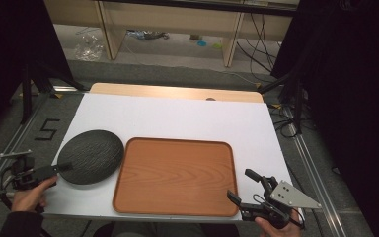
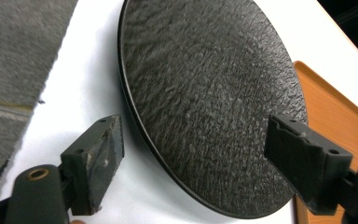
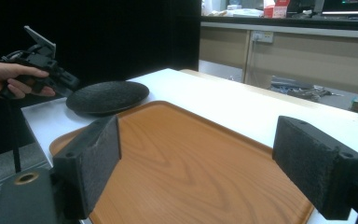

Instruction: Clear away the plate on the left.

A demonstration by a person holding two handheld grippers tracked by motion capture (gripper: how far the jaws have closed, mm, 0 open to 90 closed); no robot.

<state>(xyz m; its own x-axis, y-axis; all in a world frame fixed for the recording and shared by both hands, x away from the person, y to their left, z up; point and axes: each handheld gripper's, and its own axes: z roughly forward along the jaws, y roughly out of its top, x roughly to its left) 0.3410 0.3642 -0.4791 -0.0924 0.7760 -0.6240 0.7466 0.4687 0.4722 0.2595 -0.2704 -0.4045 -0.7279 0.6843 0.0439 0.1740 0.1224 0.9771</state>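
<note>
A round black textured plate (image 1: 91, 155) lies on the white table top, just left of an empty wooden tray (image 1: 175, 175). My left gripper (image 1: 61, 168) reaches the plate's left rim from the table's left edge. In the left gripper view its jaws stand wide apart, with the plate (image 2: 205, 93) between them and neither pad pressing on it; my left gripper (image 2: 196, 140) is open. The tray's corner (image 2: 335, 116) shows at the right. My right gripper (image 1: 241, 184) stands open at the tray's front right corner, over the tray (image 3: 191, 158), with nothing between the jaws of this gripper (image 3: 198, 140).
The white sheet (image 1: 177, 116) covers a wooden table whose far edge (image 1: 177, 92) shows. Metal rails run along both sides, and a "5" mark (image 1: 47, 129) lies on the floor at the left. Cables (image 1: 286, 123) trail at the right. The person's left hand (image 3: 14, 79) holds the other gripper.
</note>
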